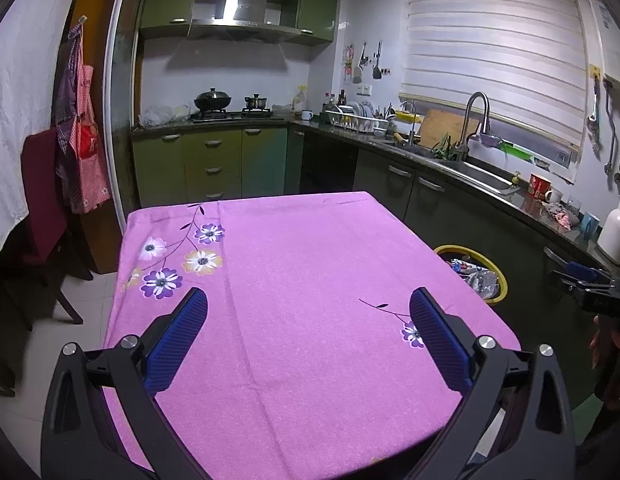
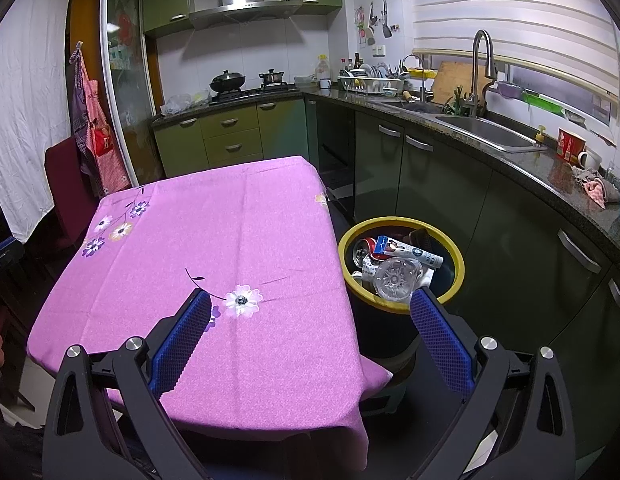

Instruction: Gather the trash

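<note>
Beside the table, on the floor at its right edge, stands the bin, yellow-rimmed and holding a clear bottle, a can and a carton. Above the pink cloth the left gripper hovers, jaws wide, holding nothing. Over the table's right edge the right gripper is likewise wide and empty, one finger overlapping the bin's rim.

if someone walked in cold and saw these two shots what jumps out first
The bright pink flowered tablecloth fills the middle of both views, with nothing lying on it. Next, the yellow-rimmed bin on the floor by the table's right side, holding a clear plastic bottle and other packaging. Both the left gripper and right gripper are open and empty.
</note>
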